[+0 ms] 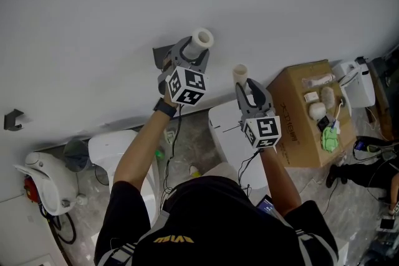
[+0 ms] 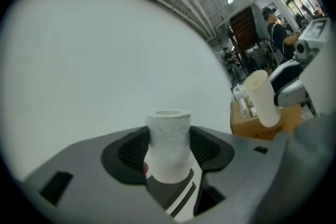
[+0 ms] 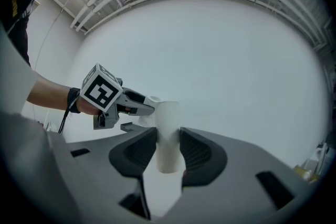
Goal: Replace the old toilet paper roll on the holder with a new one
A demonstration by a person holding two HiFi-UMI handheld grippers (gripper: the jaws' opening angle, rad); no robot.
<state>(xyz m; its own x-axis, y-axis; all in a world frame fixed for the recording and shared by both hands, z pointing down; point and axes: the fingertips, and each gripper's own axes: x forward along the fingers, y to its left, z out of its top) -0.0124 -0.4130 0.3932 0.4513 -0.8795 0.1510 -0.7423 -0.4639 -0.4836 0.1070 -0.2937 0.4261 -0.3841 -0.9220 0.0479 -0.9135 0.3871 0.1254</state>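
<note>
Head view: both grippers loaded.
Left gripper [image 1: 193, 54] clamps white paper roll [image 1: 202, 40]; right gripper [image 1: 248, 89] clamps cardboard tube [image 1: 240, 74]; both protrude past the jaws.

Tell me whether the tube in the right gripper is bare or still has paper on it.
Bare: the tube in the right gripper is smooth and slim, unlike the textured paper roll in the left gripper.

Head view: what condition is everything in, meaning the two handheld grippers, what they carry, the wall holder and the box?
left gripper: closed on the paper roll.
paper roll: slim, white, gripped, off the holder.
right gripper: closed on the cardboard tube.
cardboard tube: bare, gripped, off the holder.
wall holder: no roll on it, partly hidden by the left gripper.
cardboard box: closed, small things lying on top.
</note>
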